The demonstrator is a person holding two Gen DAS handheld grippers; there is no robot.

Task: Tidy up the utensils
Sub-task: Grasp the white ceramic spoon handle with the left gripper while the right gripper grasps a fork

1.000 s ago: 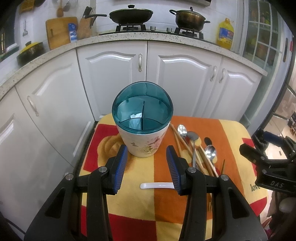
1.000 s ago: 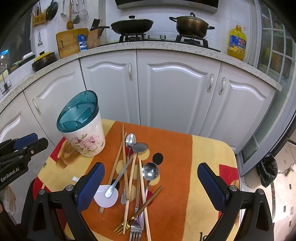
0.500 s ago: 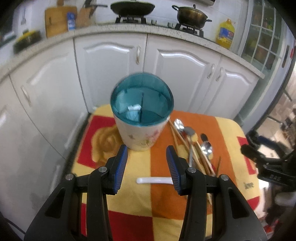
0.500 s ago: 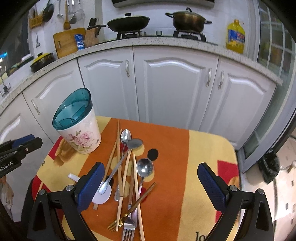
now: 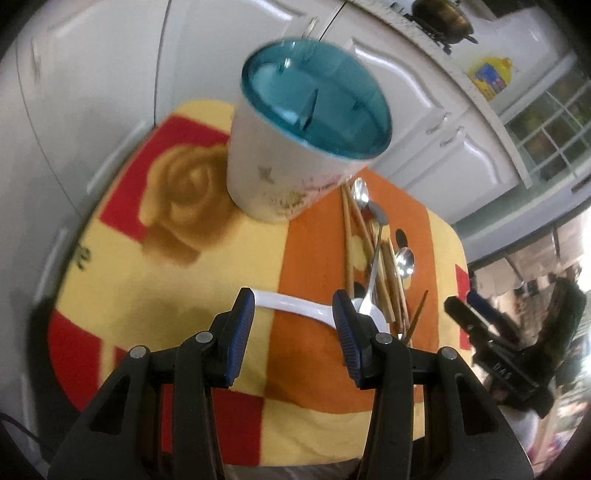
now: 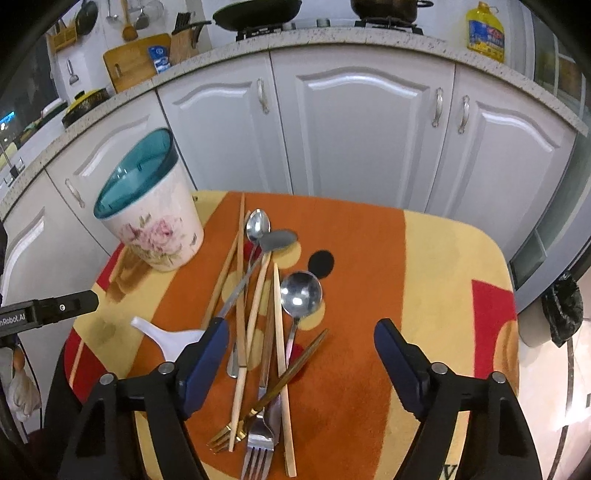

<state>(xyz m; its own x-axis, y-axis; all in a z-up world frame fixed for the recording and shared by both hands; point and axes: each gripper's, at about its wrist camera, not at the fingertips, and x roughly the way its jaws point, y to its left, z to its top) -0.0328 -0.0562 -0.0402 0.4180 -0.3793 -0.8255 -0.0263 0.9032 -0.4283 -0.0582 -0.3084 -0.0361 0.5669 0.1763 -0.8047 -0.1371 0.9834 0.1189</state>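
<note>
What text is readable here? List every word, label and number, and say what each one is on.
"nRobot.AI", start cut off: side of the left gripper.
"DAS": side of the right gripper.
"V", a cropped letter: near edge of the tablecloth.
Yellow oil bottle label and blue packet on the counter: too small to read.

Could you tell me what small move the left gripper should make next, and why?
Probably lower the left gripper and close on the white spoon. Its jaws are open on either side of the spoon's handle, which lies flat on the cloth, and the utensil holder looks empty.
</note>
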